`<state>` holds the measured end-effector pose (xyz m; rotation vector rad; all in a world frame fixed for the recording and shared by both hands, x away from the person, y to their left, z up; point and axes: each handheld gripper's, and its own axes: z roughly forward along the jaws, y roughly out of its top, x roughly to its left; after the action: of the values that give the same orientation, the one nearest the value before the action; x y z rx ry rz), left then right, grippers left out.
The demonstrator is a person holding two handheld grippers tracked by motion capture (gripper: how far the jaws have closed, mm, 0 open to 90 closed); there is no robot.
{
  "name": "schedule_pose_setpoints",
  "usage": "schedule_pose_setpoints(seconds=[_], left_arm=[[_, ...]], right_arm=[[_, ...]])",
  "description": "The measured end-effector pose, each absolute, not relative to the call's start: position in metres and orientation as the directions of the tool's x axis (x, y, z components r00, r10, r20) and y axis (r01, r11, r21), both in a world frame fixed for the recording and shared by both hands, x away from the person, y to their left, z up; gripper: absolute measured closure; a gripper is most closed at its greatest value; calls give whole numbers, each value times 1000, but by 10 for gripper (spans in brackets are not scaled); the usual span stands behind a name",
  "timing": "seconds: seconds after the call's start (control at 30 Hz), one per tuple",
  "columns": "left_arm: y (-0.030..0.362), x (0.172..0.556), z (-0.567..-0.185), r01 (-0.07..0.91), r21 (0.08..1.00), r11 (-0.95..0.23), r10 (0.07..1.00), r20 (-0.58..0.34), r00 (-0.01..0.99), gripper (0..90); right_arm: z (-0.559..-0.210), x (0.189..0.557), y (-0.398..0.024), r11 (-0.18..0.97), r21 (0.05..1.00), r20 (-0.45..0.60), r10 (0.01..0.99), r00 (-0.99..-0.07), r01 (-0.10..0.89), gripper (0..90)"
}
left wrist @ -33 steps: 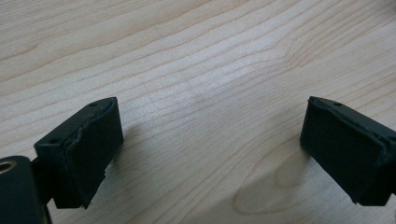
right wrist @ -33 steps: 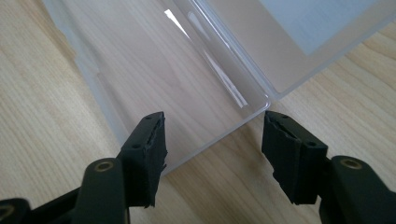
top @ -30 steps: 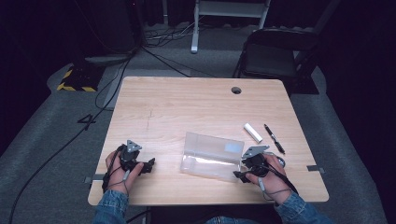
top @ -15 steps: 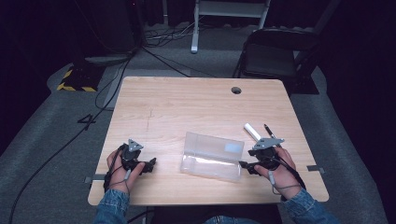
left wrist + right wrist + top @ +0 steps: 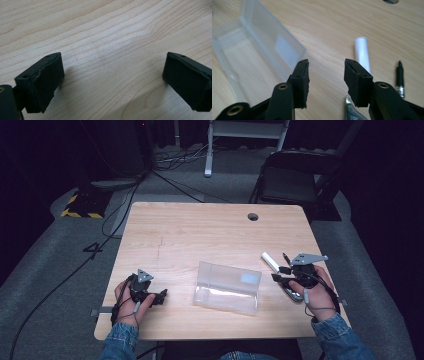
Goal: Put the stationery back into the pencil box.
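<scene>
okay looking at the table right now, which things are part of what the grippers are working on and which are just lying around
In the job:
- clear plastic rectangular box
- white cylindrical tube, just ahead of the right gripper, whose jaws have been closing with nothing between them
- black pen

Lying about:
- black folding chair
- round hole in the wooden table
- left gripper, open over bare wood

Denim sleeves (image 5: pixel 119 342); each black claw (image 5: pixel 277 274) carries a grey triangular plate and cable.

1 clear box (image 5: pixel 227 287), 1 white tube (image 5: pixel 270 261), 1 pen (image 5: pixel 400 78), 1 chair (image 5: pixel 292 182).
</scene>
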<state>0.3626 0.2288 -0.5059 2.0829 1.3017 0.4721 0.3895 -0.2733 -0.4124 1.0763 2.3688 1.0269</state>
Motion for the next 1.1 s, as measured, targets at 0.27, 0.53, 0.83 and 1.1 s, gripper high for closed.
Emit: schedule_pose_setpoints(seconds=[0.27, 0.53, 0.83, 1.1], left_arm=[[229, 362, -506, 666, 674, -318, 893, -23, 449, 45], [229, 362, -506, 666, 675, -318, 893, -23, 449, 44], [229, 362, -506, 666, 674, -319, 893, -22, 450, 45], [228, 361, -506, 669, 674, -312, 895, -27, 444, 45]], right_arm=[[-412, 411, -297, 408, 739, -6, 800, -600, 536, 608], [-424, 433, -316, 396, 728, -19, 827, -561, 559, 585], [-445, 459, -332, 374, 700, -36, 869, -493, 608, 577], [-461, 475, -336, 342, 687, -11, 887, -461, 641, 612]])
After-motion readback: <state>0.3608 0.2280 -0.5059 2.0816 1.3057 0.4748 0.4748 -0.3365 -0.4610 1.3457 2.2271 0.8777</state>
